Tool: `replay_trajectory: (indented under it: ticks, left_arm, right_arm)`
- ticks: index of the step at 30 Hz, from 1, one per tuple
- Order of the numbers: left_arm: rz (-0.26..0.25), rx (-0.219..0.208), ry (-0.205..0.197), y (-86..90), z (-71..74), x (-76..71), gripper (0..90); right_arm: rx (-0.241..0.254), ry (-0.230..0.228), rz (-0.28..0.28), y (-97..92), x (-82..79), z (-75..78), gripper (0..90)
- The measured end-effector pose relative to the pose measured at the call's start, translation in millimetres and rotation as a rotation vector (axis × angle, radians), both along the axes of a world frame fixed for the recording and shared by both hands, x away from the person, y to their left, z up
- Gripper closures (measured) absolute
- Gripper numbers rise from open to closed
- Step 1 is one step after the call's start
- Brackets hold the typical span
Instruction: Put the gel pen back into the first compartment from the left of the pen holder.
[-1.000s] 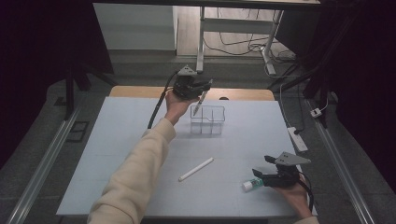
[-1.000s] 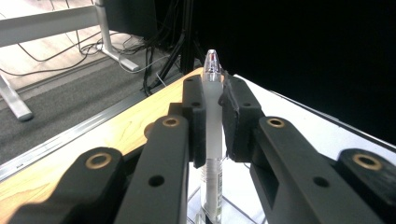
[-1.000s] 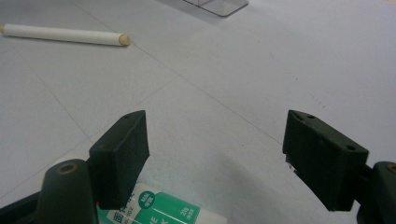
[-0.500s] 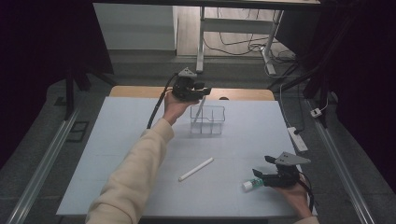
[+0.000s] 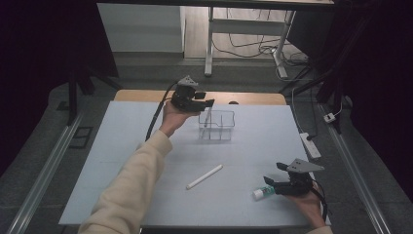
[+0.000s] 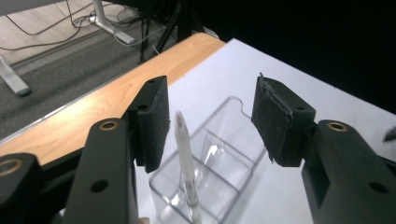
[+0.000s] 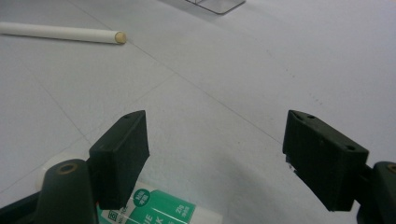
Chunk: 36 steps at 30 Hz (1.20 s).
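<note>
Inside clear organizer (image 6: 219, 158), slim pale pen (image 6: 186, 163) stands tilted, released.

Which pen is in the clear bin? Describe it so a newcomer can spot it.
On the pale blue mat, look to the far edge for the clear divided bin. The pen stands nearly upright in its left end compartment, just below the open left claw. Unlike the white stick lying flat mid-mat, it is thin, pale and standing.
</note>
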<state>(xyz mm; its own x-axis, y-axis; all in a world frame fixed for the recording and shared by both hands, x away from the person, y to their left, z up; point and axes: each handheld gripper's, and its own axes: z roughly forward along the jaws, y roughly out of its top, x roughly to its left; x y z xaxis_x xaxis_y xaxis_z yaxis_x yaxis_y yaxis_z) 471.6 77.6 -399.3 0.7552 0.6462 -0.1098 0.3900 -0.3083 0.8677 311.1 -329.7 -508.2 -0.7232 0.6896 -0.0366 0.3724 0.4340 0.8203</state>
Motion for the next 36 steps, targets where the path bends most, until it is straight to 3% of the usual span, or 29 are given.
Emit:
replay_trajectory:
  ticks: [11, 17, 36]
  left_arm:
    - [-0.054, 0.066, -0.002, 8.4, -7.3, -34.6, 45.6]
    - [-0.078, 0.076, 0.037, 13.5, -12.1, -48.3, 44.8]
    - [-0.106, 0.119, 0.103, 33.2, -35.0, -88.2, 39.0]
  right_arm:
    - [-0.004, 0.001, 0.001, 0.2, -0.3, 0.1, 22.1]
    - [-0.008, -0.003, -0.002, 0.3, -0.7, 0.4, 22.1]
    - [-0.004, -0.003, 0.004, 0.8, -1.0, 0.3, 22.2]
